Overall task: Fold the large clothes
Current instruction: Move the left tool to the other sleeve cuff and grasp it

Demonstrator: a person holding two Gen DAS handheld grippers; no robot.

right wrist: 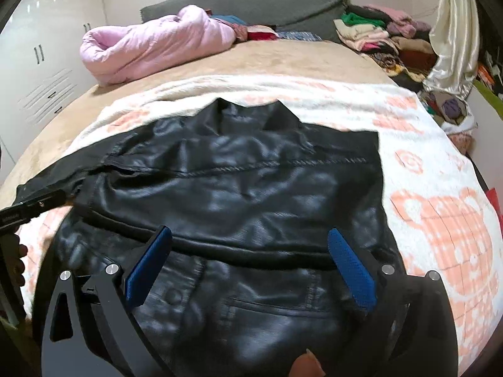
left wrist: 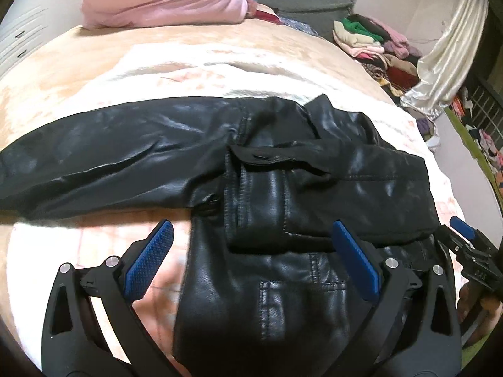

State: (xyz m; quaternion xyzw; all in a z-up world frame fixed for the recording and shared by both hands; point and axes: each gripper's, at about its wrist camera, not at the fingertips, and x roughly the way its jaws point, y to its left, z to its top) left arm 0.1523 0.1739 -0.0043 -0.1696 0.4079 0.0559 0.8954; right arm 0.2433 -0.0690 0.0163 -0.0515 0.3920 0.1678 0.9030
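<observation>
Blue pads spread wide on the left gripper [left wrist: 253, 235], nothing between them, and the right gripper [right wrist: 250, 245] is gaping just as wide and empty, both hovering over the black leather jacket [right wrist: 239, 188] lying on the patterned blanket [right wrist: 440, 220] on the bed. 1 side looks folded in across the body, its edge a dark ridge; 1 sleeve [left wrist: 110, 157] stretches out flat to the side. By my reckoning: first fold down, that sleeve and the final fold-over to go.
</observation>
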